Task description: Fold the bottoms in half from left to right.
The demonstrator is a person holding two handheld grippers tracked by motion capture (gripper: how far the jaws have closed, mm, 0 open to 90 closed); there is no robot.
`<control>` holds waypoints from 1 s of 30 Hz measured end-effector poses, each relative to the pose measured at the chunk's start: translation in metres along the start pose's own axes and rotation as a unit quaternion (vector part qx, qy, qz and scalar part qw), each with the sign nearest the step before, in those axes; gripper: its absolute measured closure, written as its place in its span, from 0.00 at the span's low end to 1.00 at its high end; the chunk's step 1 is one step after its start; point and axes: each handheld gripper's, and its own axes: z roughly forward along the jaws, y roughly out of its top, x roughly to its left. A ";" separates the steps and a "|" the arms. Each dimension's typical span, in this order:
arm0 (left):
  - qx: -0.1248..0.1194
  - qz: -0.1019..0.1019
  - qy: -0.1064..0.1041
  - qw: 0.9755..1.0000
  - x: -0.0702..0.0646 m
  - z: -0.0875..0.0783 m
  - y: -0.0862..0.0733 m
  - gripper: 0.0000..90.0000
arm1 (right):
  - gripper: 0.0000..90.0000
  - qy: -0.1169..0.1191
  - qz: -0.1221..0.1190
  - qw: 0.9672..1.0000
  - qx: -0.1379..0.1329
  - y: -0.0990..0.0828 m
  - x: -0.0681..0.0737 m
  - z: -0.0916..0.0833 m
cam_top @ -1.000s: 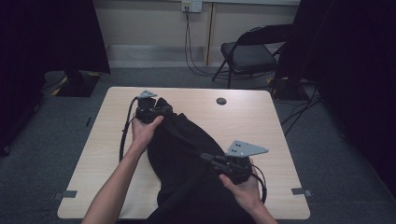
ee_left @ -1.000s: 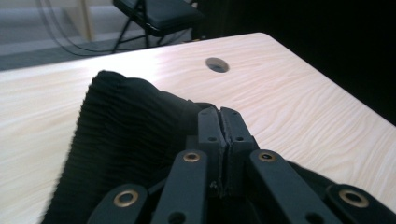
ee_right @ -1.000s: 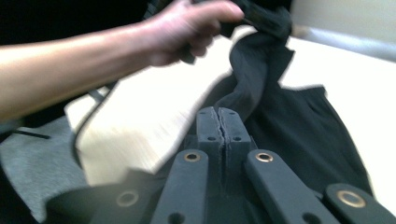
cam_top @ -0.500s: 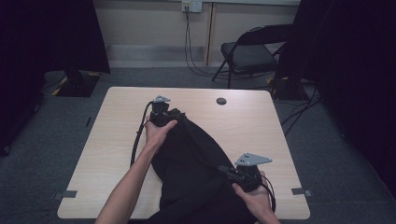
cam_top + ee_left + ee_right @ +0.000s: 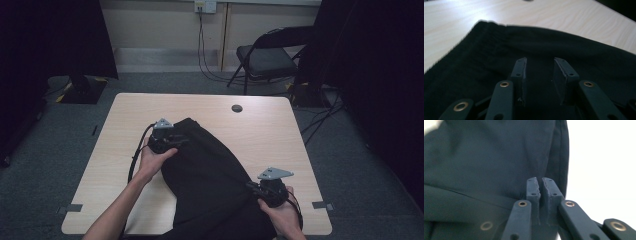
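A black garment lies spread across the wooden table, running from its middle to the near edge. My left gripper sits at the cloth's far left corner. In the left gripper view its jaws stand open just above the black cloth; they have just been closing a little, and nothing is pinched between them. My right gripper rests at the garment's right hem near the table's front. Its jaws have just been opening and stand a thin slit apart, with the dark fabric past them.
A round cable hole sits near the table's far edge. Behind the table stand a black folding chair and hanging cables by a wall socket. Bare tabletop lies left of the left hand and right of the garment.
The left gripper has let go of the cloth's corner and dropped toward the table. The right gripper has sunk toward the near right edge. The garment now lies flatter.
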 end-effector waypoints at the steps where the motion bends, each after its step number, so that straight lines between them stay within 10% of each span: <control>1: 0.000 0.000 0.000 1.000 0.000 0.000 0.000 0.72 | 0.93 0.000 0.000 1.000 0.000 0.000 0.000 0.000; 11: 0.029 0.012 -0.060 0.998 -0.026 -0.017 -0.031 0.75 | 0.87 0.030 0.004 0.999 -0.029 0.003 0.012 -0.005; 18: 0.059 0.024 -0.053 0.997 -0.029 -0.020 -0.064 0.74 | 0.88 0.072 -0.056 0.996 0.018 0.010 0.053 0.035; 25: 0.072 0.036 -0.036 0.996 -0.028 -0.011 -0.078 0.67 | 0.80 0.076 -0.048 0.995 0.032 0.008 0.057 0.054; 30: 0.081 0.077 0.017 0.994 -0.022 -0.005 -0.071 0.67 | 0.80 0.080 -0.059 0.995 0.017 0.015 0.060 0.066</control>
